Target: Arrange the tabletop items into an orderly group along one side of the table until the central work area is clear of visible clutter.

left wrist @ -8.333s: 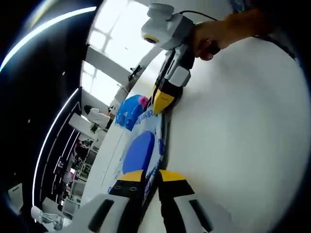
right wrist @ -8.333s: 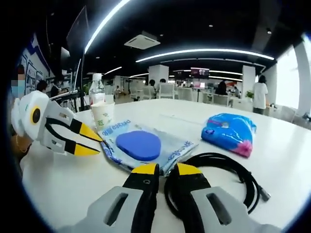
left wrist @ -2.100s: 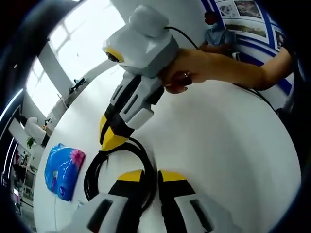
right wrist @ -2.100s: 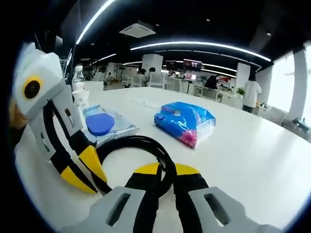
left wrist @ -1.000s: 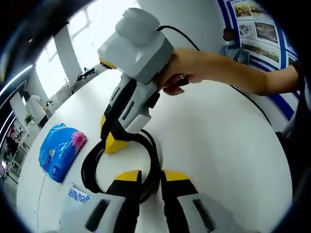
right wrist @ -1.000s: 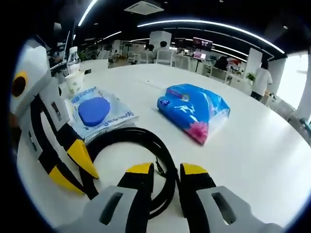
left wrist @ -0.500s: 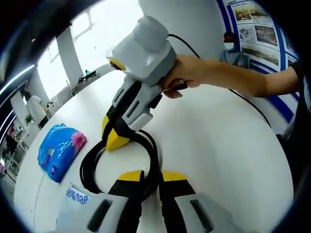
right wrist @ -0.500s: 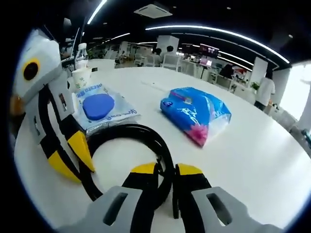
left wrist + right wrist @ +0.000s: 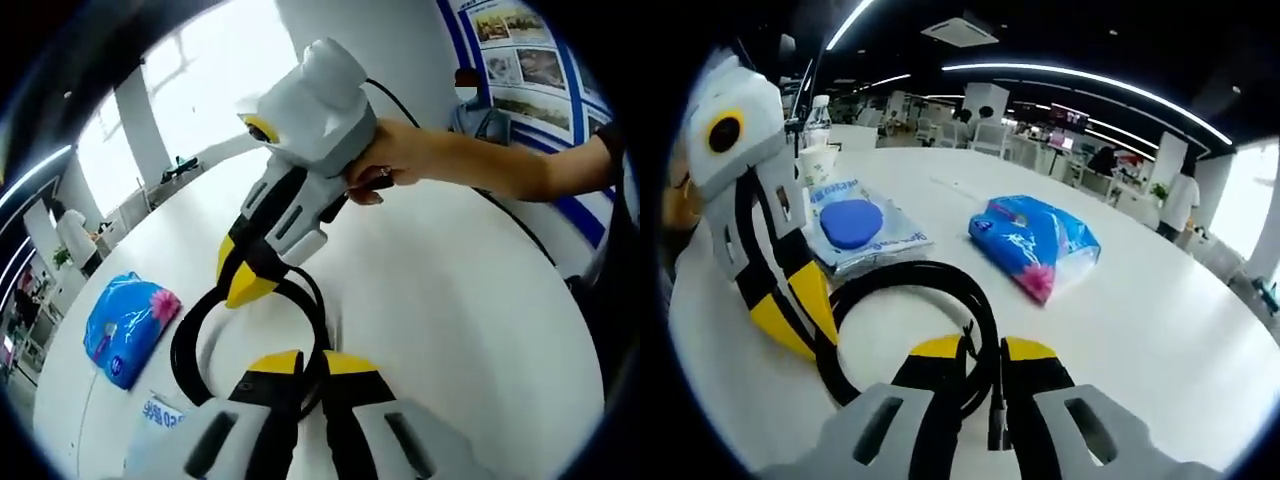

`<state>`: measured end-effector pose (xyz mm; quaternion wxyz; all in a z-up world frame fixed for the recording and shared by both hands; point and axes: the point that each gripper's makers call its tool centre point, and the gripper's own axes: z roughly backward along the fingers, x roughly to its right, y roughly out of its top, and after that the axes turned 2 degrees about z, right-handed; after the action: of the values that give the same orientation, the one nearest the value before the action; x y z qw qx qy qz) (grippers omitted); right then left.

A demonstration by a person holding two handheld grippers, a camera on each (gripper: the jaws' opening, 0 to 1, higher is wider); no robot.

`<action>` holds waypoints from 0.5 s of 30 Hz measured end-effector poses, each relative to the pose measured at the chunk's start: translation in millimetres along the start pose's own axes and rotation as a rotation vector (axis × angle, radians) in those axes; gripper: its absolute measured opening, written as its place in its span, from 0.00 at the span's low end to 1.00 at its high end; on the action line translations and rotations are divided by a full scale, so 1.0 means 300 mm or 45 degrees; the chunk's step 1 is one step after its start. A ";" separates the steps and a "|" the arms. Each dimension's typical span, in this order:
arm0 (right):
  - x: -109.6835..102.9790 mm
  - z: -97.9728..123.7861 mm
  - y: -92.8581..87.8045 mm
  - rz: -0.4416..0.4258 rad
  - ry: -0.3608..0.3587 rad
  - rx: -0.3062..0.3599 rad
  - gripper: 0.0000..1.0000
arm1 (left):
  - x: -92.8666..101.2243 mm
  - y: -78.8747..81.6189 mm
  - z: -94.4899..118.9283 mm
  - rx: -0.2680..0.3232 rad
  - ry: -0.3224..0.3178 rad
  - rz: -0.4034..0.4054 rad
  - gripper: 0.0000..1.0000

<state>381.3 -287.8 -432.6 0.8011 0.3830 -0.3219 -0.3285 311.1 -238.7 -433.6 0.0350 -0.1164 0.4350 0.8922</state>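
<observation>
If tugged unevenly from its two grip points, real risk of the black cable (image 9: 912,274) uncoiling or slipping free and sprawling over the middle of the table (image 9: 1145,325), loose plug end dragging into the neighbours. Both pinching that cable: left gripper (image 9: 300,362) on one side of the loop, right gripper (image 9: 985,348) on the other, jaws pressed onto the cord, coil lying just beside the packet. Counted: one cable, one blue bag (image 9: 1035,240), one flat packet (image 9: 855,226), one paper cup (image 9: 818,164), one bottle (image 9: 818,110)

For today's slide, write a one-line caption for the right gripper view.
Both grippers clamp a coiled black cable on a white table.
</observation>
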 end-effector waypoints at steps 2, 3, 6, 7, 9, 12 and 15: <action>0.000 0.002 -0.010 -0.020 0.000 0.001 0.12 | -0.001 0.001 0.002 0.006 0.006 0.009 0.05; -0.001 0.003 -0.011 -0.027 0.000 0.005 0.12 | -0.001 0.001 0.004 0.008 0.007 0.010 0.05; -0.007 0.011 -0.009 -0.028 -0.002 0.008 0.12 | 0.001 0.000 0.008 0.009 0.007 0.010 0.05; -0.007 0.015 -0.006 -0.021 -0.007 0.009 0.12 | 0.002 0.002 0.010 0.010 0.008 0.007 0.05; -0.004 0.019 -0.002 -0.017 -0.015 0.013 0.12 | 0.002 0.008 0.011 0.018 0.013 0.003 0.05; -0.002 0.030 0.000 -0.008 -0.023 0.011 0.12 | 0.007 0.016 0.013 0.023 0.017 -0.011 0.05; -0.002 0.043 0.002 -0.010 -0.027 0.020 0.12 | 0.010 0.026 0.019 0.031 0.019 -0.022 0.05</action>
<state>371.0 -292.3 -425.9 0.7933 0.3871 -0.3313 -0.3333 305.9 -239.2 -424.9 0.0409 -0.1264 0.4452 0.8855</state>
